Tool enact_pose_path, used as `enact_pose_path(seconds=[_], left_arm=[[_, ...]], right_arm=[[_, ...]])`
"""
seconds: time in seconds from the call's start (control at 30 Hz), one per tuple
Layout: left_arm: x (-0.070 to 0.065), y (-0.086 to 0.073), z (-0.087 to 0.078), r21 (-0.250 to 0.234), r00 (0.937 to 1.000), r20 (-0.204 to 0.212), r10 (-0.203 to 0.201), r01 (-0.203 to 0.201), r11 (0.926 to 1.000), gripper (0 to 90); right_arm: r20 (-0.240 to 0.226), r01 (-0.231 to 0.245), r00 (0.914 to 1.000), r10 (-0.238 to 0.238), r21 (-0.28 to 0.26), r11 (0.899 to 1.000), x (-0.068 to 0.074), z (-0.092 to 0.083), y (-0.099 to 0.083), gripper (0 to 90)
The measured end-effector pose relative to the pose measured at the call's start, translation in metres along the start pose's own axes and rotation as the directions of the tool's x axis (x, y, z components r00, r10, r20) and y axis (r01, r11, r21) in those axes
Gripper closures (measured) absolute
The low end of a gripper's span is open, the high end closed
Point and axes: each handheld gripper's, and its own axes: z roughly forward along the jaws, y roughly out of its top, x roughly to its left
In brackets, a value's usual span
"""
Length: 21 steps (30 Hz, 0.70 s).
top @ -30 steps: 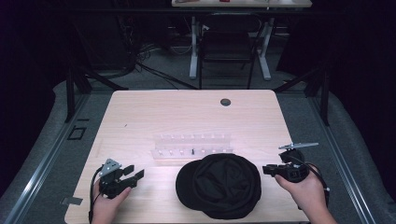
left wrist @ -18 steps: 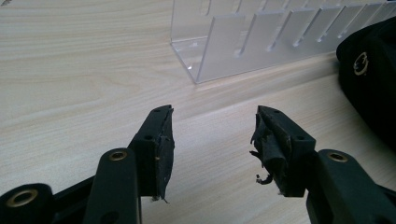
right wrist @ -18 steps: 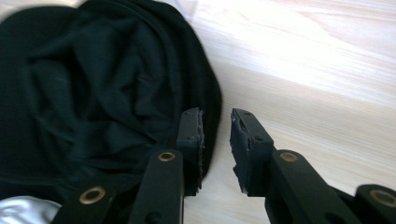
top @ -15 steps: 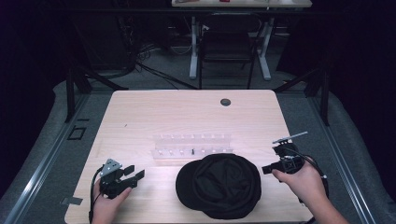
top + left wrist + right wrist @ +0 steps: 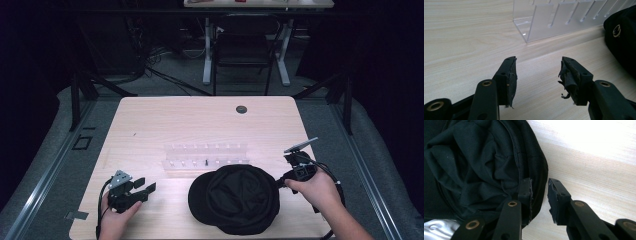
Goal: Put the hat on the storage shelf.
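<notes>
A black cap (image 5: 235, 200) lies crumpled near the table's front edge, and the left gripper view catches its edge (image 5: 624, 50) at the right. My right gripper (image 5: 280, 183) is at the cap's right side. In the right gripper view its jaws (image 5: 540, 186) straddle the cap's rim (image 5: 539, 170), one jaw over the fabric and one over bare wood. They have just been opening, and I see no squeeze on the rim. My left gripper (image 5: 146, 185) rests at the front left, open and empty (image 5: 537, 67), pointing toward a clear slotted rack (image 5: 554, 20).
The clear rack (image 5: 207, 155) stands mid-table just behind the cap, with a small dark item (image 5: 206, 161) in it. A round grommet hole (image 5: 241, 109) sits near the far edge of the wooden table (image 5: 175, 120). A chair (image 5: 243, 55) and desk legs stand beyond.
The right hand has shifted a little left and away from the front edge, toward the cap's side. The left hand and the cap have stayed put.
</notes>
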Motion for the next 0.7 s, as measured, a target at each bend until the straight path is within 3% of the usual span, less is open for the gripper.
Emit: enact_pose_path(seconds=[0.4, 0.7], left_arm=[[0.0, 0.0, 0.0, -0.002, 1.0, 0.002, -0.001, 0.001, 1.0, 47.3], [0.001, 0.001, -0.001, 0.001, 1.0, 0.002, 0.0, 0.0, 1.0, 47.3]], right_arm=[[0.001, 0.006, 1.0, -0.006, 0.081, 0.997, 0.002, 0.018, 0.009, 77.6], [-0.016, -0.01, 0.9998, 0.012, 0.102, 0.995, 0.001, 0.024, 0.01, 77.3]])
